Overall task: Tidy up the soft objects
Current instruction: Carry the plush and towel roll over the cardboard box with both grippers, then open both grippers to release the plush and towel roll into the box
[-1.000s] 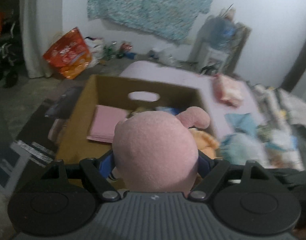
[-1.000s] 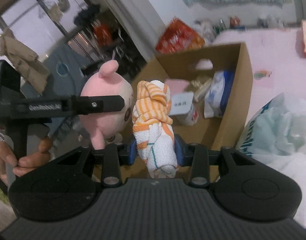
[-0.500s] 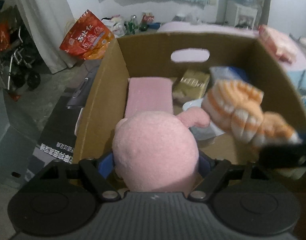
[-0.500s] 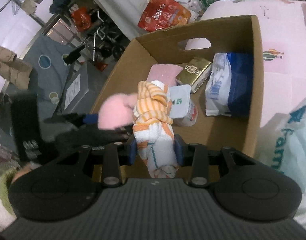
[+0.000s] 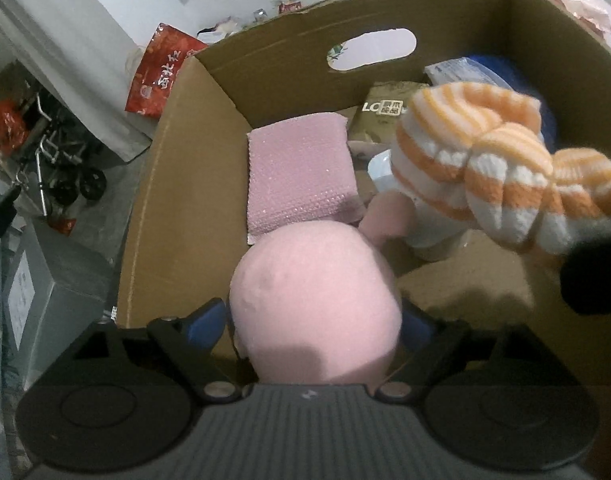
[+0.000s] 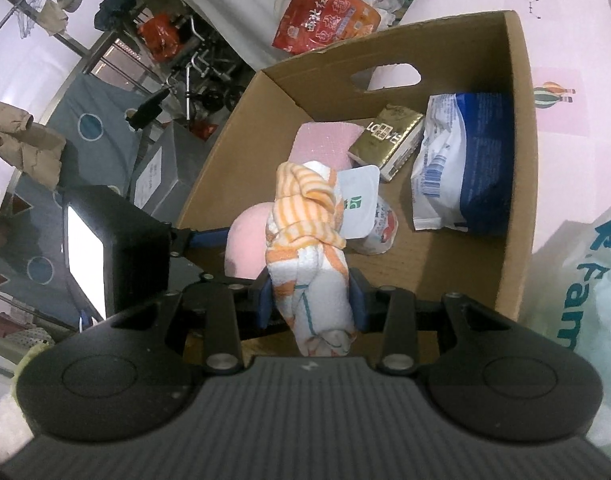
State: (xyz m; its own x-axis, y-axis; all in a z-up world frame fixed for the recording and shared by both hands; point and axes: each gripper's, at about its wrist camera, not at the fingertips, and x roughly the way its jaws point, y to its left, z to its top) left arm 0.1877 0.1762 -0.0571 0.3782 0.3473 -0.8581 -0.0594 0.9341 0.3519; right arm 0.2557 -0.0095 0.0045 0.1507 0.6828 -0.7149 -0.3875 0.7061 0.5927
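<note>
Now the left hand-held gripper [image 5: 315, 322] is down inside the box [image 5: 177, 184], jaws opening around the pink plush [image 5: 313, 300], which a second ago hung above the rim. Right hand-held gripper [image 6: 311, 300] still pinches the striped towel [image 6: 305, 236] over the box. Both drops look imminent.

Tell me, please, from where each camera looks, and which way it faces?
Left wrist: sits on the left gripper, looking down into the cardboard box; its opening jaws flank the pink plush.
Right wrist: sits on the right gripper, looking down into the box; its jaws clamp the striped towel.
Both views share the box, plush and towel.
</note>
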